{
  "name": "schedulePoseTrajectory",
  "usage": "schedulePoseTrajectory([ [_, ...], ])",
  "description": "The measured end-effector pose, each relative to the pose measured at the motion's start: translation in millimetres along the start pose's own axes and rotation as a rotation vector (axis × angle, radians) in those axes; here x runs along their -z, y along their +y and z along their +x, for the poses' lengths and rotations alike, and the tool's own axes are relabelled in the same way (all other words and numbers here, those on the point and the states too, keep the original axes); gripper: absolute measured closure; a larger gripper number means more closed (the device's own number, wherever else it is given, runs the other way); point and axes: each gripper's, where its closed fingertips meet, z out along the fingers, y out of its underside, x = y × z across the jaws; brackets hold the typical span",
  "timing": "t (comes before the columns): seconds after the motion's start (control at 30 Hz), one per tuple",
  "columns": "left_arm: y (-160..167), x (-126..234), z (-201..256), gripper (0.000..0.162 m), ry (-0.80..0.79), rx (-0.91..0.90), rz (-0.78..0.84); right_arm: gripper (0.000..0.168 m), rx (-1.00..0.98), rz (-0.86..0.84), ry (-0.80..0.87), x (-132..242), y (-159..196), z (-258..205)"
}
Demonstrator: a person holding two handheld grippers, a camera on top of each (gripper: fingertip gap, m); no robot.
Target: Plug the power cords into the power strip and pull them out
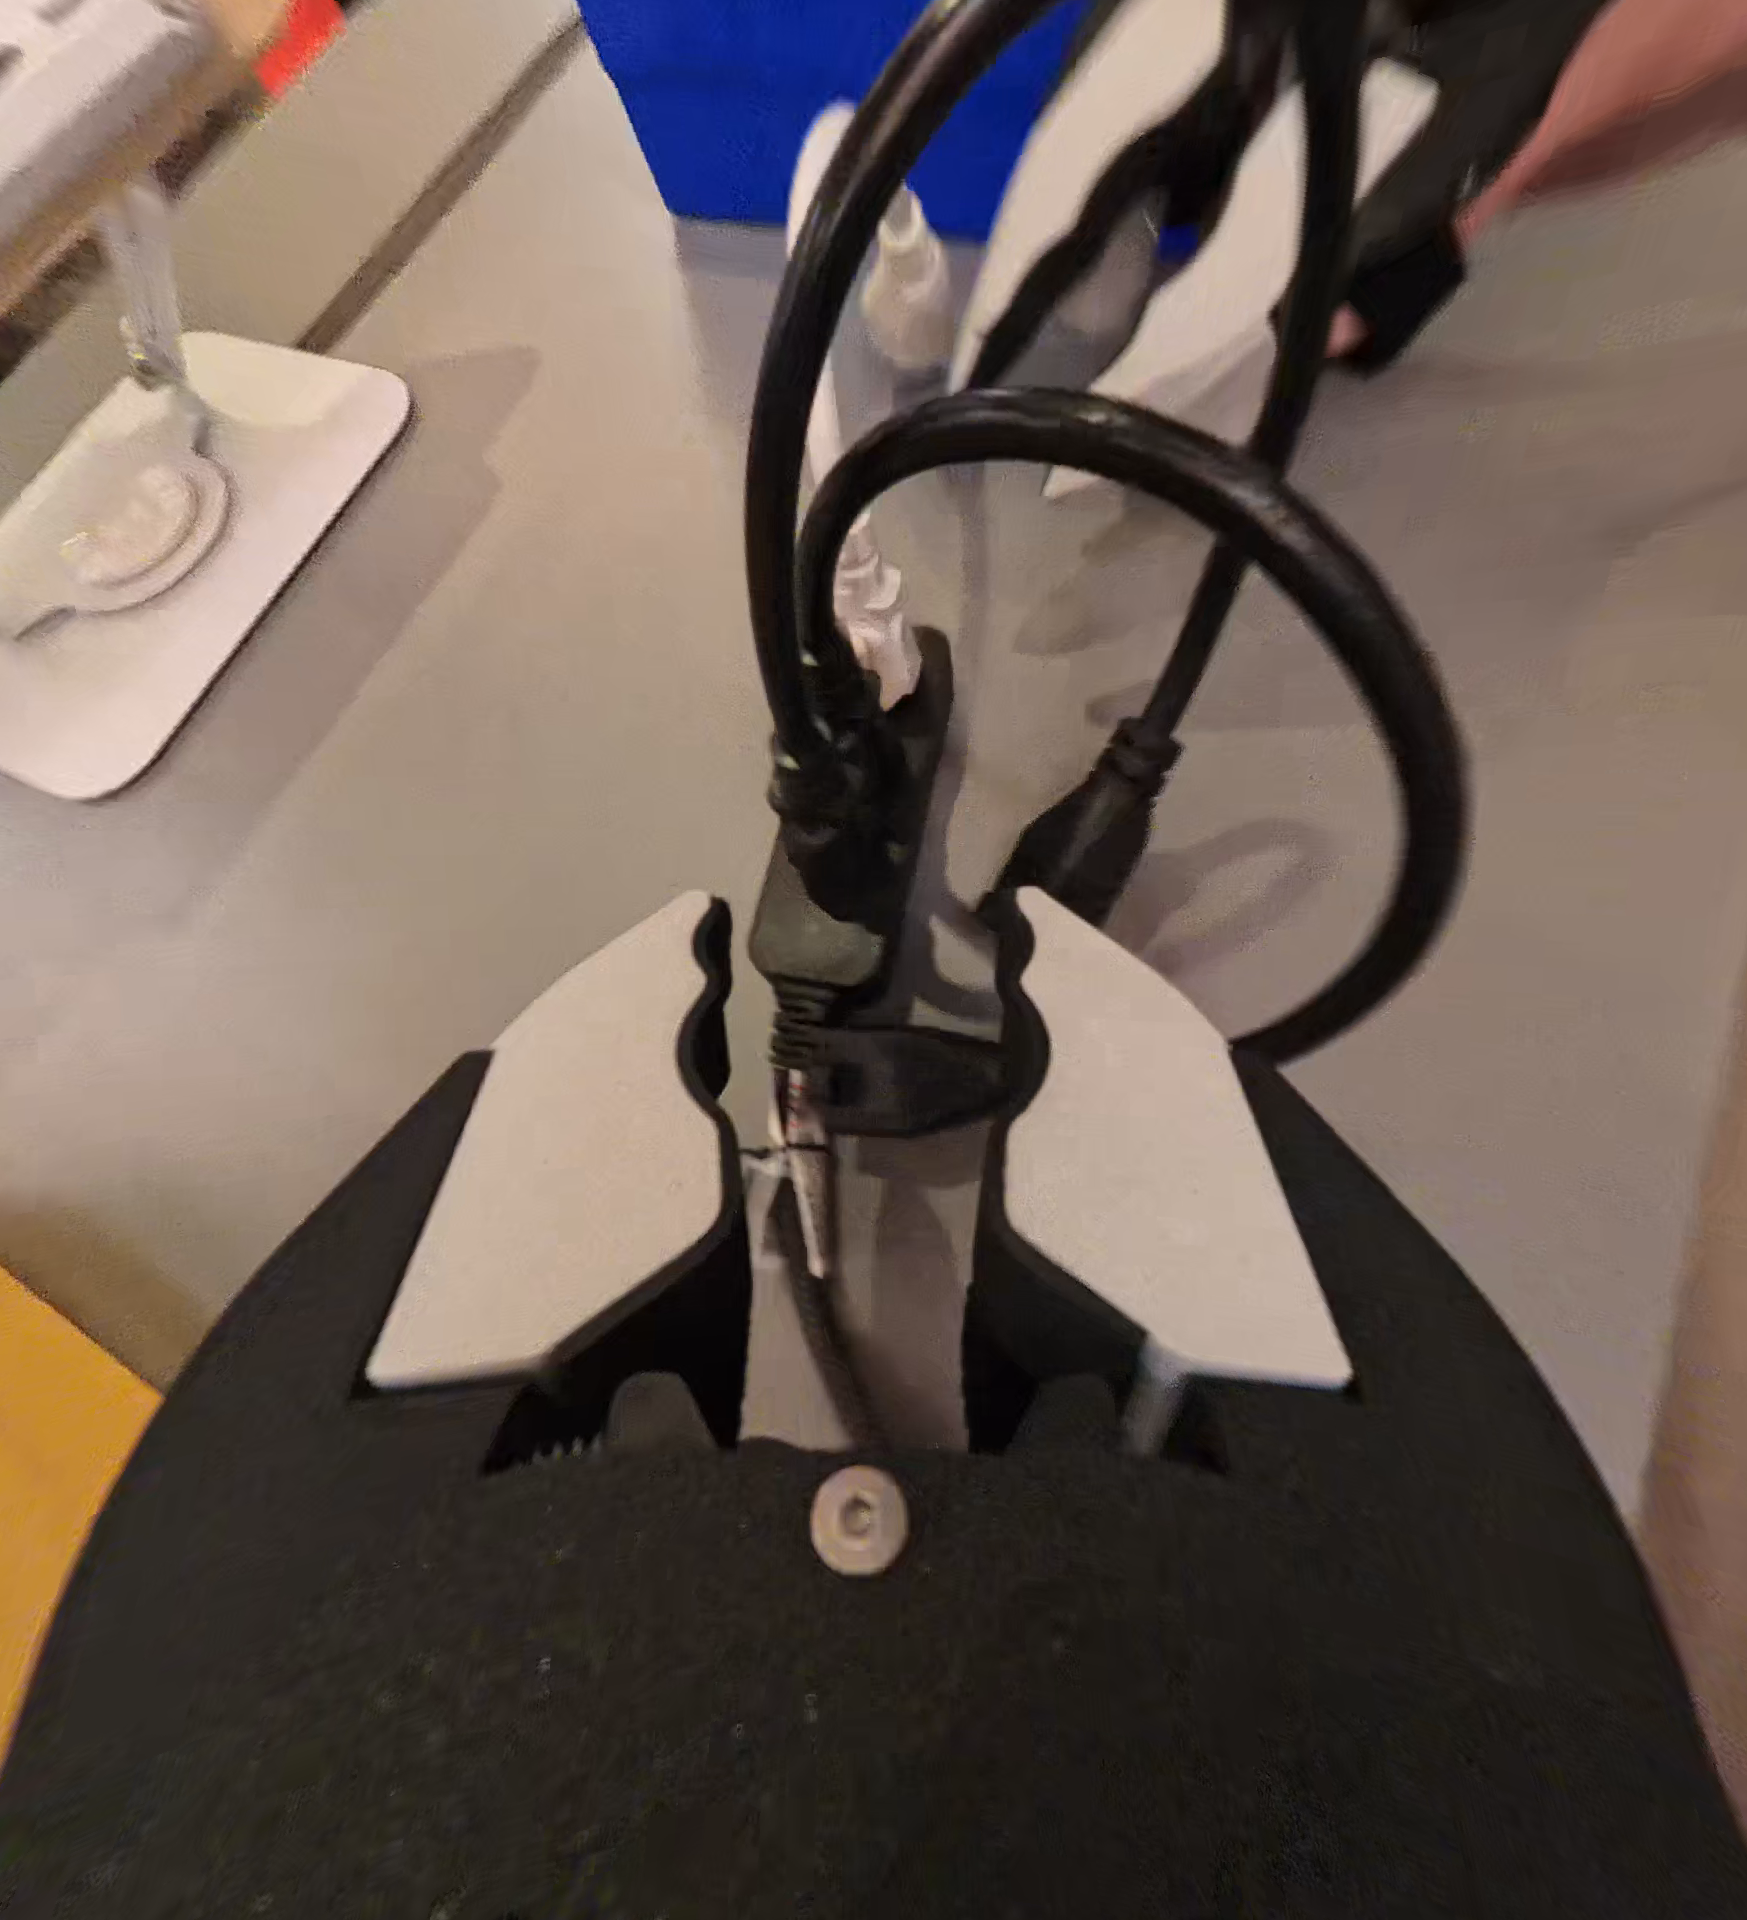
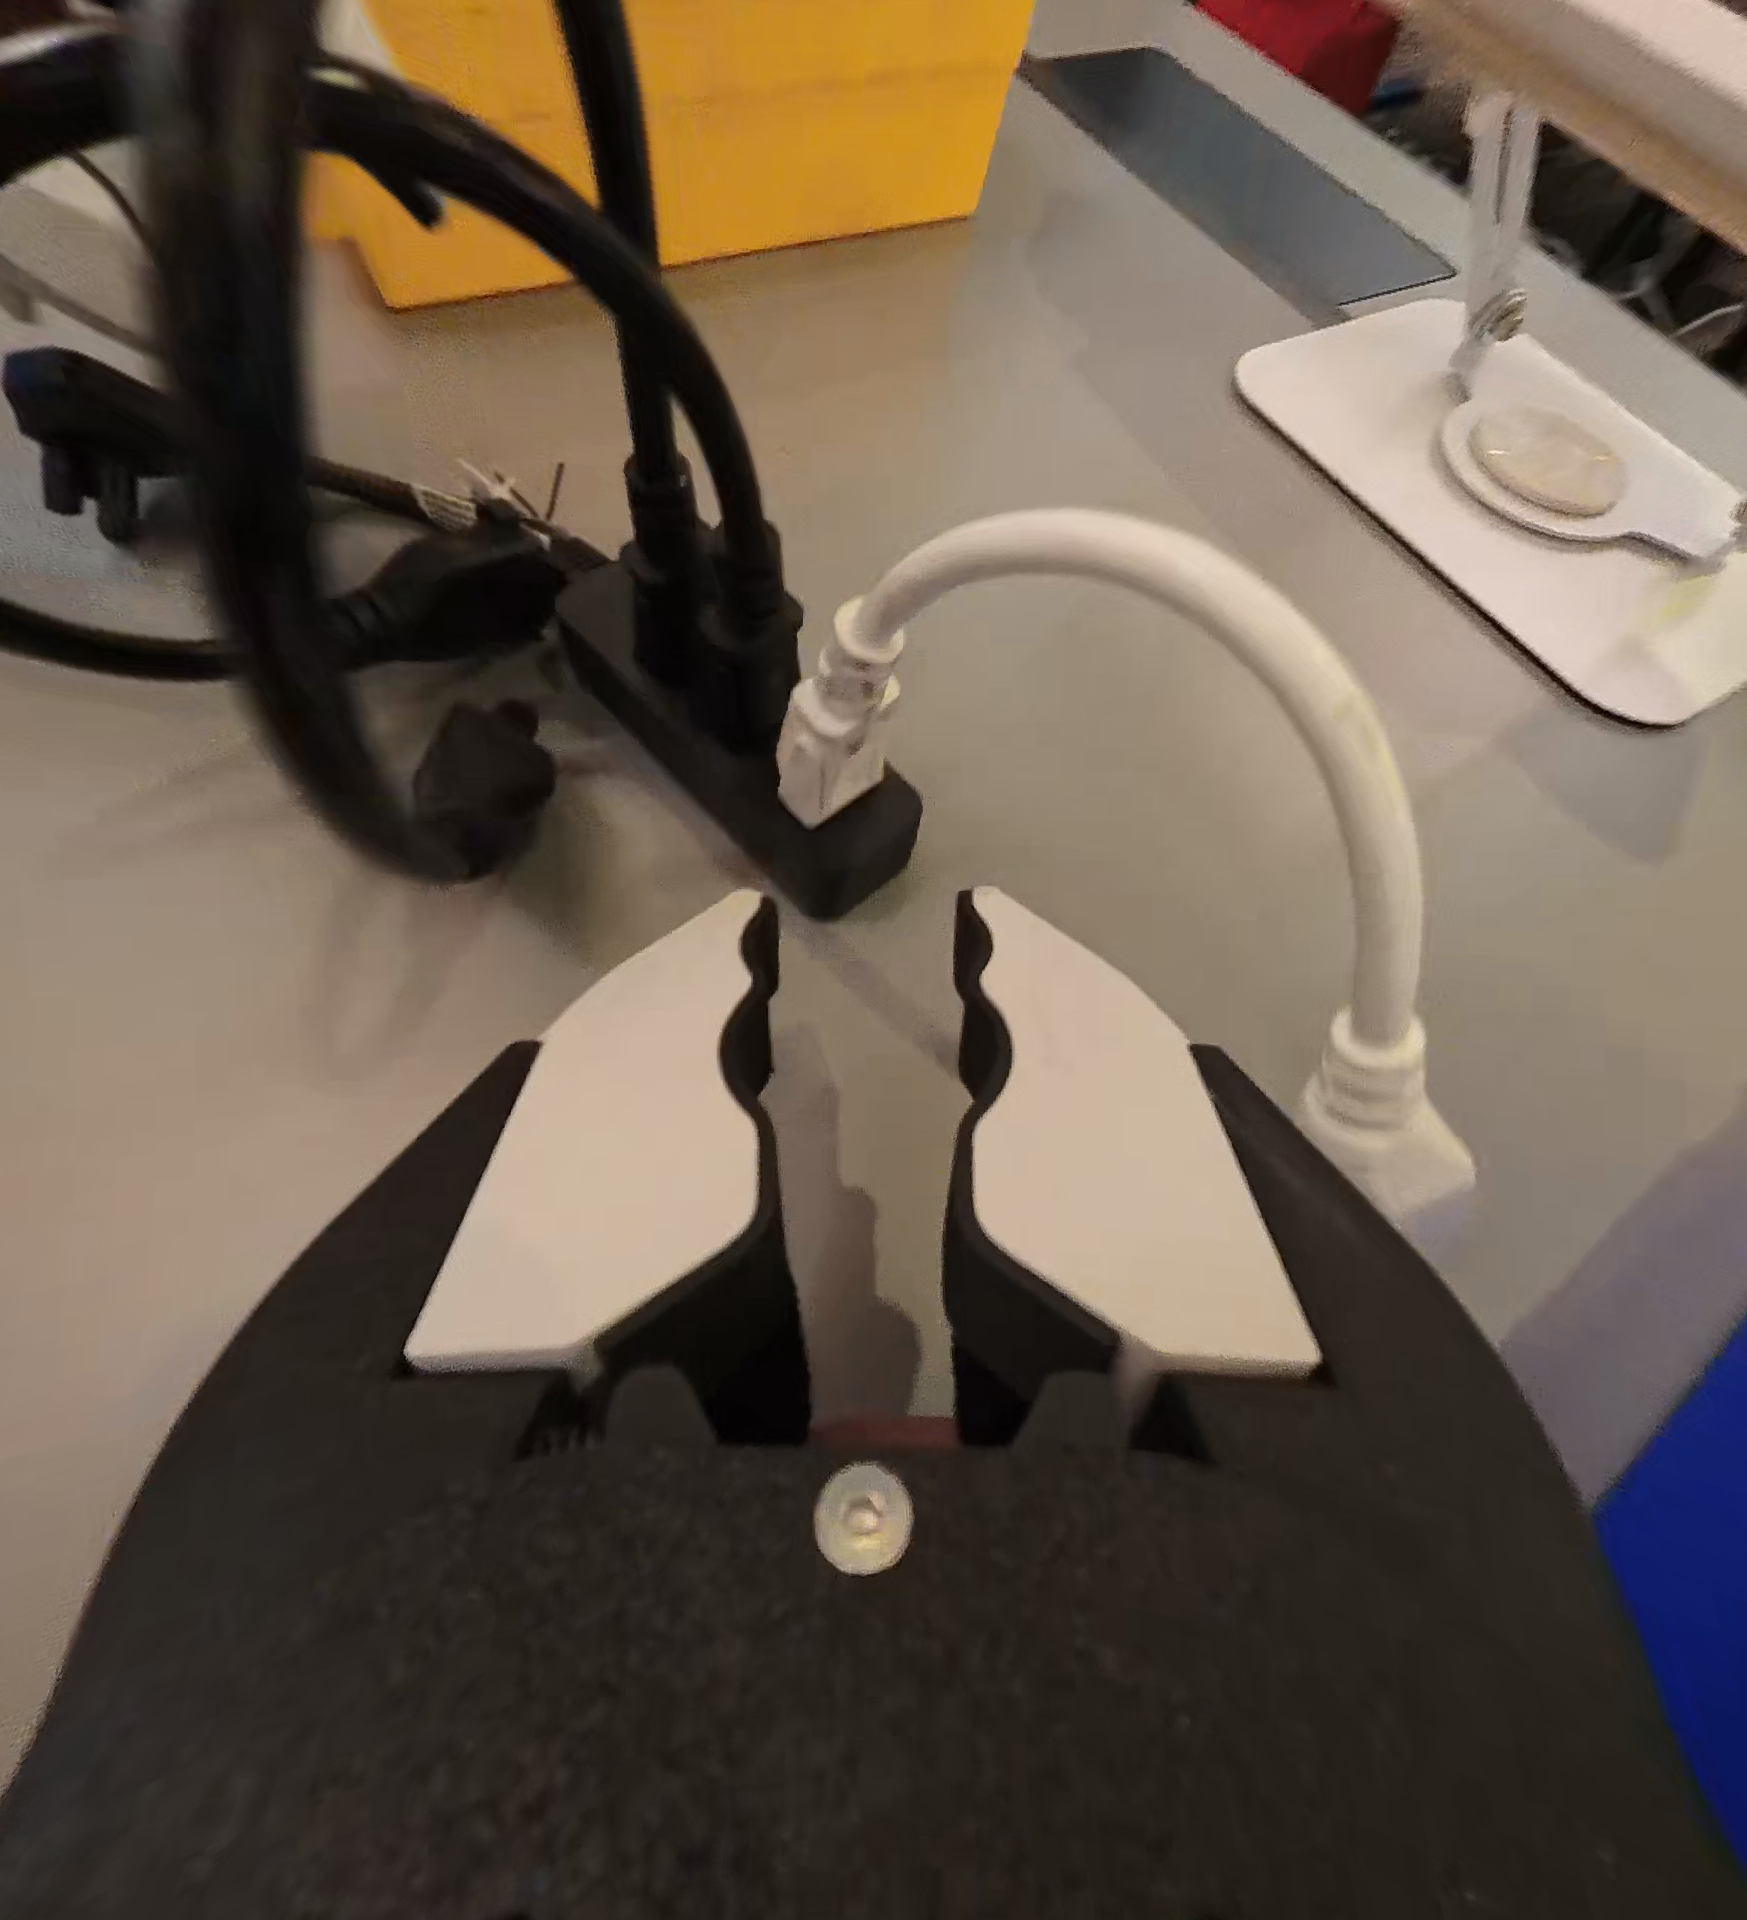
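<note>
The left gripper (image 1: 864, 925) pinches the black power strip (image 2: 744, 769) at its near end. The right gripper (image 2: 864, 914) hangs near the strip's other end — jaws spread, holding nothing — beside the white plug (image 2: 833, 727).

Grey tabletop (image 2: 1108, 436), white stand base (image 2: 1534, 540), yellow box (image 2: 744, 125), blue bin (image 1: 744, 94).

A white stand base (image 2: 1534, 520) sits on the grey table (image 2: 1108, 436), with a yellow box (image 2: 744, 135) farther off.

A grey desk (image 2: 1056, 520) carries a black power strip (image 2: 744, 769), a white stand base (image 2: 1534, 540), a yellow box (image 2: 744, 135) and a white cord's loose plug (image 2: 1378, 1112).
</note>
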Motion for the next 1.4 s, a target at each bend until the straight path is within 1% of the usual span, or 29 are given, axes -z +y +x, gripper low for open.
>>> schedulePoseTrajectory([
  [0.07, 0.4, -22.2, -8.9, 0.111, 0.06, -0.053, -0.097, 0.135, 0.001, -0.053, -0.075, -11.1, -4.7, 2.7],
  [0.13, 3.1, -45.3, -13.6, 0.109, 0.137, -0.039, -0.136, 0.137, 0.017, -0.13, -0.14, -6.0, -14.9, 0.4],
  [0.2, 4.2, -66.2, -11.9, 0.105, 0.205, -0.009, -0.129, 0.134, 0.09, -0.158, -0.201, 10.3, -34.5, -7.8],
  [0.3, 5.4, -88.5, 0.7, 0.103, 0.266, -0.045, -0.103, 0.125, 0.242, -0.252, -0.198, 27.2, -51.2, 3.9],
  [0.33, 6.8, -95.0, 3.6, 0.104, 0.269, -0.062, -0.103, 0.124, 0.278, -0.282, -0.202, 25.4, -55.0, 10.1],
  [0.4, 9.6, -106.0, 6.9, 0.108, 0.265, -0.08, -0.112, 0.124, 0.318, -0.339, -0.27, 13.7, -58.2, 12.4],
  [0.43, 10.2, -109.4, 5.8, 0.112, 0.25, -0.093, -0.114, 0.122, 0.341, -0.362, -0.299, 4.9, -58.0, 12.6],
  [0.47, 10.2, -111.2, 3.1, 0.119, 0.231, -0.105, -0.114, 0.118, 0.366, -0.394, -0.312, -4.6, -55.9, 14.0],
  [0.5, 10.3, -111.7, 1.5, 0.123, 0.225, -0.115, -0.114, 0.117, 0.399, -0.447, -0.328, -12.7, -50.4, 14.6],
  [0.53, 10.6, -111.8, 1.1, 0.123, 0.228, -0.121, -0.114, 0.114, 0.434, -0.507, -0.345, -19.2, -44.0, 14.0],
  [0.6, 10.7, -112.3, 0.3, 0.123, 0.229, -0.12, -0.111, 0.113, 0.496, -0.599, -0.381, -29.2, -35.4, 10.0],
  [0.67, 11.1, -112.4, 1.0, 0.122, 0.22, -0.148, -0.091, 0.128, 0.551, -0.656, -0.429, -34.3, -33.5, 3.8],
  [0.73, 11.3, -112.4, 1.0, 0.122, 0.209, -0.161, -0.087, 0.132, 0.604, -0.673, -0.449, -37.1, -34.9, 3.6],
  [0.8, 11.4, -112.4, 0.8, 0.122, 0.208, -0.162, -0.085, 0.131, 0.604, -0.714, -0.519, -34.9, -27.5, 0.1],
  [0.87, 11.3, -112.5, 0.7, 0.123, 0.204, -0.165, -0.084, 0.131, 0.628, -0.72, -0.544, -39.4, -19.4, 0.1],
  [0.93, 11.3, -112.5, 0.7, 0.123, 0.2, -0.169, -0.082, 0.127, 0.655, -0.734, -0.56, -44.2, -10.1, -2.1],
  [1.03, 11.3, -112.3, 0.6, 0.122, 0.194, -0.171, -0.081, 0.137, 0.66, -0.662, -0.56, -53.5, -11.6, -7.1],
  [1.23, 11.5, -112.0, 0.2, 0.122, 0.183, -0.168, -0.081, 0.144, 0.654, -0.67, -0.597, -52.3, -3.3, -6.1],
  [1.4, 12.3, -111.8, -0.3, 0.122, 0.186, -0.17, -0.075, 0.145, 0.633, -0.613, -0.61, -53.0, -4.5, -7.3],
])
